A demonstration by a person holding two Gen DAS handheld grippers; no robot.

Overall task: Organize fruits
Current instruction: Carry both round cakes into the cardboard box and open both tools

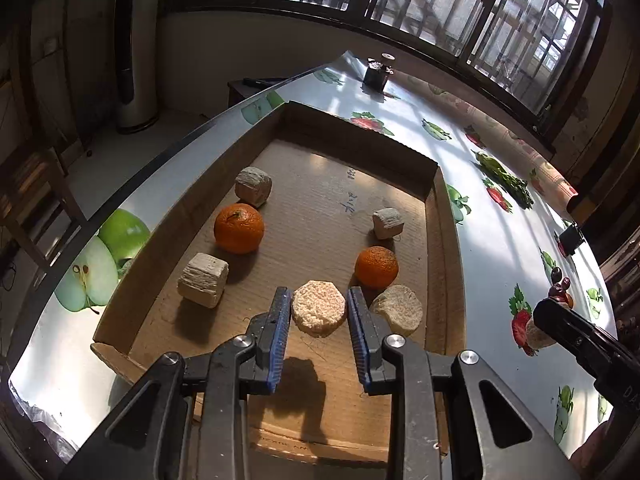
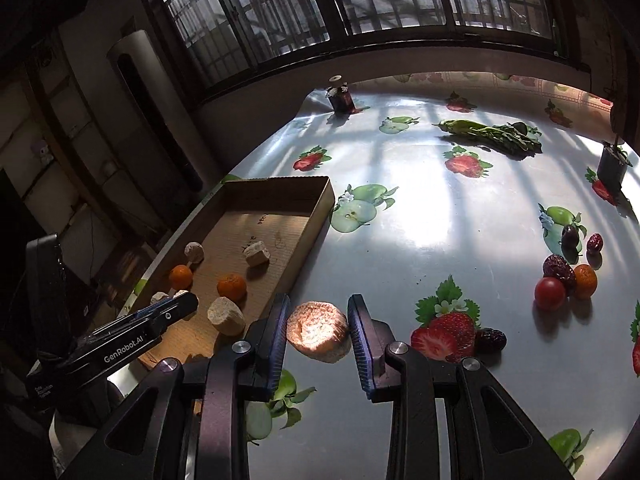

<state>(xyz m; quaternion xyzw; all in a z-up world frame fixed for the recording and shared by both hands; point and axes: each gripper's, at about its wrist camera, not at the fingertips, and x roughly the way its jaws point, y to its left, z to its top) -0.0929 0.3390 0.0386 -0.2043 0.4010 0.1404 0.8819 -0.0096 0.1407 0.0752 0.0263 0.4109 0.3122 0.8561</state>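
Fruits: your left gripper point(image 1: 319, 312) brackets a pale chunk point(image 1: 318, 308) inside the cardboard tray point(image 1: 436, 184), fingers apart, while your right gripper point(image 2: 319, 326) brackets another chunk point(image 2: 319, 336) outside it.

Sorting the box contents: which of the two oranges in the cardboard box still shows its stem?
The larger orange on the box's left side, between two pale blocks; its stem faces up. The smaller orange on the right shows only dimpled peel.

Daylight enters through the barred dark-framed windows point(image 2: 360, 0) and makes strong glare on the glossy fruit-printed tablecloth point(image 2: 420, 216). The room corners stay dim. Fisheye edges bend strongly.
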